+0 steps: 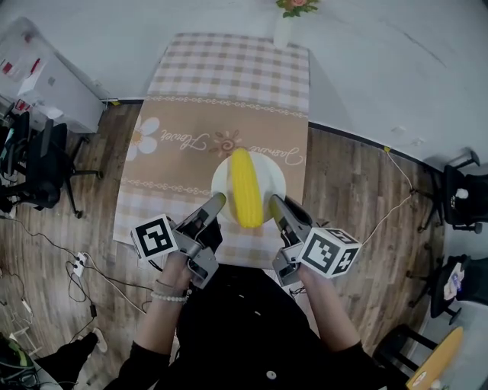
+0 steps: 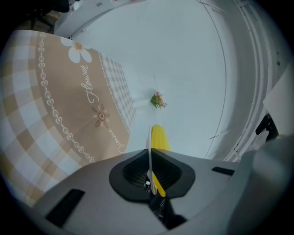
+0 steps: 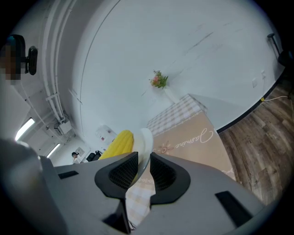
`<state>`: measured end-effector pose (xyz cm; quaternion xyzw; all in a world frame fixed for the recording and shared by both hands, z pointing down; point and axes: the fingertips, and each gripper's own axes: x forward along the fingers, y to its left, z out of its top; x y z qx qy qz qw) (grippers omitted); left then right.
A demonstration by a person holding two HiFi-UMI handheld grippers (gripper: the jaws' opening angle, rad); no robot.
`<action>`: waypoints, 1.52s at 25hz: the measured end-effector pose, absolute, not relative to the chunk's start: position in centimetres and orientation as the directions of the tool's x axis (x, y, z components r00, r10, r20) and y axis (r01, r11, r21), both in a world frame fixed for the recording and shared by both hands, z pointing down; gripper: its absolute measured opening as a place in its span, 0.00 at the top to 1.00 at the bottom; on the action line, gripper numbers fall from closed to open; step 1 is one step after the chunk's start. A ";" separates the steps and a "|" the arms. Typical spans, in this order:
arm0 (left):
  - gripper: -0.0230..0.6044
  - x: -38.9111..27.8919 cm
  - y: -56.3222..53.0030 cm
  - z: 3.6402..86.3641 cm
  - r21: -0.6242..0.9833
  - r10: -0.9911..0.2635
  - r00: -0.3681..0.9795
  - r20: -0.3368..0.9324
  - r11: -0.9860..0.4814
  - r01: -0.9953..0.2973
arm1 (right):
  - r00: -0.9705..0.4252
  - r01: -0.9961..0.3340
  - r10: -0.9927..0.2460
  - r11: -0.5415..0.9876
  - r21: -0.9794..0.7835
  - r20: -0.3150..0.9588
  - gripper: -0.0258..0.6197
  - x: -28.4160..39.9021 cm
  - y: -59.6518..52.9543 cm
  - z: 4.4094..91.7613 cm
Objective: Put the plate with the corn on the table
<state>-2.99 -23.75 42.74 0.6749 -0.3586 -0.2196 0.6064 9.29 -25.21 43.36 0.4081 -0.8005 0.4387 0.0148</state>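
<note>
A white plate (image 1: 268,174) carries a yellow corn cob (image 1: 245,187) lying lengthwise away from me, over the near part of the table (image 1: 191,114) with its tan and checked cloth. My left gripper (image 1: 216,202) is shut on the plate's left rim and my right gripper (image 1: 274,204) on its right rim. In the left gripper view the plate (image 2: 149,142) shows edge-on between the pads of the left gripper (image 2: 150,172), with the corn (image 2: 159,137) behind. In the right gripper view the plate's rim (image 3: 145,140) sits between the pads of the right gripper (image 3: 144,167), the corn (image 3: 118,143) to its left. Whether the plate touches the cloth I cannot tell.
A white vase with flowers (image 1: 284,23) stands at the table's far edge. Black office chairs (image 1: 38,164) and a white cabinet (image 1: 53,84) stand to the left, another chair (image 1: 461,194) to the right. Cables and a power strip (image 1: 78,264) lie on the wooden floor.
</note>
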 end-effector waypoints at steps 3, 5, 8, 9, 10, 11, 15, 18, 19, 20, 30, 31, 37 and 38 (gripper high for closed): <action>0.92 -3.2 -24.8 43.3 0.975 -0.738 0.658 0.151 0.000 -0.224 | -0.655 -0.675 -0.644 0.265 -0.688 0.395 0.79 9.1 -25.9 43.9; 0.92 -3.3 -25.4 43.6 0.974 -0.730 0.666 0.154 -0.002 -0.228 | -0.647 -0.683 -0.646 0.256 -0.684 0.404 0.79 9.1 -26.4 44.2; 0.92 -3.4 -26.0 44.2 0.975 -0.723 0.674 0.152 0.000 -0.221 | -0.639 -0.693 -0.647 0.249 -0.676 0.416 0.79 8.9 -27.0 44.8; 0.92 -3.4 -26.2 44.4 0.976 -0.721 0.675 0.154 0.004 -0.218 | -0.636 -0.697 -0.647 0.248 -0.673 0.420 0.79 8.9 -27.1 45.0; 0.92 -3.5 -26.3 44.7 0.977 -0.720 0.677 0.154 0.007 -0.214 | -0.633 -0.700 -0.649 0.246 -0.671 0.422 0.79 8.8 -27.3 45.3; 0.92 -3.5 -26.5 45.0 0.977 -0.718 0.679 0.154 0.009 -0.213 | -0.631 -0.701 -0.651 0.244 -0.670 0.423 0.79 8.8 -27.4 45.6; 0.92 -3.5 -27.2 46.3 0.972 -0.703 0.690 0.173 0.010 -0.233 | -0.620 -0.705 -0.651 0.219 -0.674 0.437 0.79 8.8 -27.9 47.1; 0.92 -3.5 -27.9 47.3 0.968 -0.686 0.702 0.189 0.009 -0.251 | -0.611 -0.715 -0.648 0.204 -0.669 0.455 0.79 8.9 -28.3 48.3; 0.92 -3.5 -28.1 47.7 0.966 -0.681 0.706 0.195 0.008 -0.258 | -0.608 -0.718 -0.647 0.201 -0.666 0.460 0.79 8.9 -28.4 48.6; 0.93 -3.5 -28.2 48.1 0.963 -0.676 0.708 0.204 0.007 -0.270 | -0.606 -0.721 -0.645 0.198 -0.664 0.465 0.78 8.9 -28.5 49.0; 0.92 -3.4 -29.6 51.2 0.952 -0.643 0.725 0.247 0.022 -0.306 | -0.581 -0.753 -0.629 0.173 -0.635 0.517 0.78 9.0 -29.6 52.1; 0.93 -3.4 -29.7 51.5 0.950 -0.640 0.726 0.252 0.023 -0.310 | -0.578 -0.758 -0.625 0.174 -0.629 0.524 0.78 9.0 -29.7 52.4; 0.92 -3.4 -30.3 53.4 0.935 -0.625 0.723 0.294 0.033 -0.352 | -0.559 -0.790 -0.610 0.187 -0.584 0.561 0.77 9.0 -30.4 54.0; 0.92 -3.4 -30.4 53.8 0.933 -0.622 0.722 0.303 0.037 -0.359 | -0.556 -0.794 -0.607 0.186 -0.579 0.567 0.77 9.0 -30.5 54.3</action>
